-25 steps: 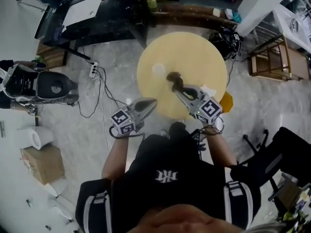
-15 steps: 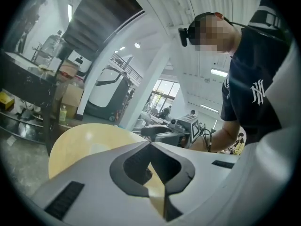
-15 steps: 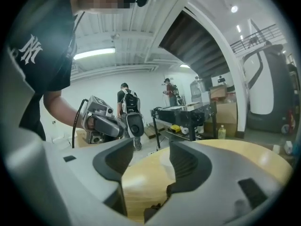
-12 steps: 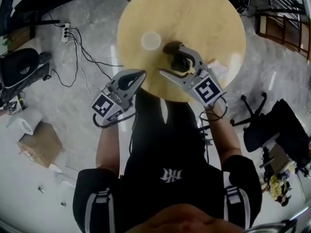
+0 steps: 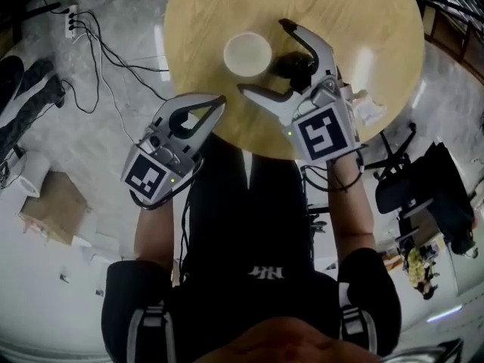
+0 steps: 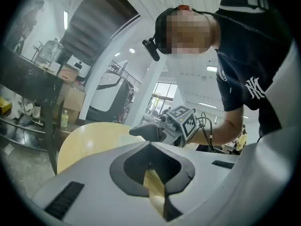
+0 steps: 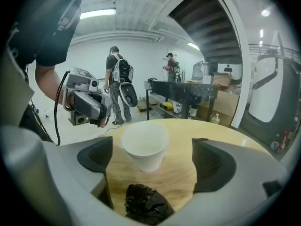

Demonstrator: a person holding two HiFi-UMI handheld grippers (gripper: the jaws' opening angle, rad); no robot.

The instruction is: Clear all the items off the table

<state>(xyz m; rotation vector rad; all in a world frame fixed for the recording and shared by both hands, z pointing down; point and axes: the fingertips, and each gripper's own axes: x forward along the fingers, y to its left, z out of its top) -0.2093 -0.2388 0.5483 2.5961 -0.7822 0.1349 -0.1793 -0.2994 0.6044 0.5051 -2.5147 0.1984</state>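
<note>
Black crumpled wad (image 5: 293, 66), probably light and soft, lies on the wooden desk (image 5: 363, 6) at three o'clock of the paper cup (image 5: 247, 54). It sits untouched between the jaws of the right claw (image 5: 263, 57), which have just been opening wide. Pinch its bulk. The left claw (image 5: 219, 103) is closed and empty.

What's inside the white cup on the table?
Looking down, the white paper cup shows only its pale bottom, nothing in it. From the side, its wall hides the inside.
</note>
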